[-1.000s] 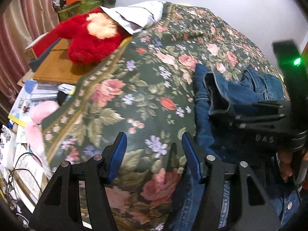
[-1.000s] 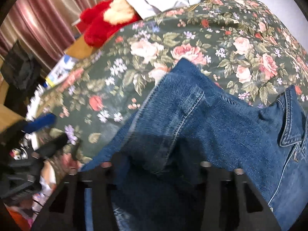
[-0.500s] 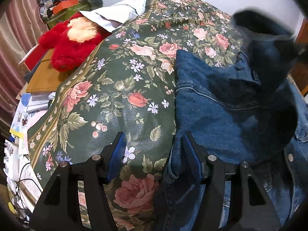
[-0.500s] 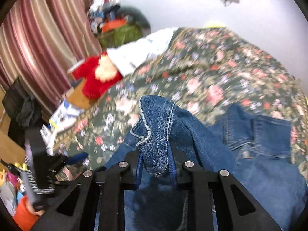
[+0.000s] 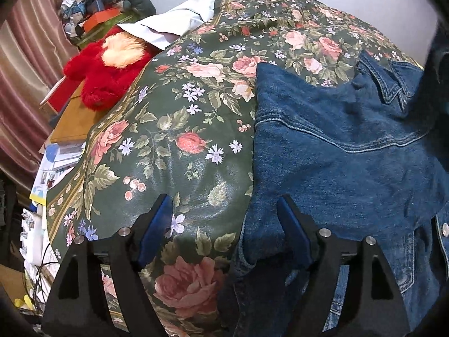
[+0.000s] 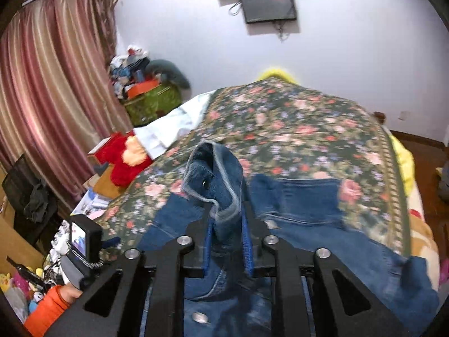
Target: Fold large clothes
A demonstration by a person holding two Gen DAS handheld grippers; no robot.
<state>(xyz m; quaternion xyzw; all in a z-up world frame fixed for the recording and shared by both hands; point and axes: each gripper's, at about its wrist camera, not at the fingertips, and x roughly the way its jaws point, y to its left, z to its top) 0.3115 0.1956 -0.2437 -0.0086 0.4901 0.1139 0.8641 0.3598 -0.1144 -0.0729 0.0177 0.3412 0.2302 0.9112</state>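
Denim jacket (image 5: pixel 336 151): I'm lifting its cuff for the fold.
Right gripper (image 6: pixel 227 224) pinching cuff (image 6: pixel 213 179); left gripper (image 5: pixel 224 224) jaws opening, empty, straddling jacket's left edge on the bedspread (image 5: pixel 168 140).

The denim jacket (image 5: pixel 350 151) runs off the right and bottom edges of the left wrist view, so its full outline cannot be seen. A dark blurred denim shape (image 5: pixel 437 64) at that view's right edge is too smeared to read. In the right wrist view the bed (image 6: pixel 280 123) cover's flowers are motion-blurred, and the right claw (image 6: pixel 227 233) hides the jacket fold below its pads. The small screen (image 6: pixel 78 238) near the bed's left edge is too small to read.
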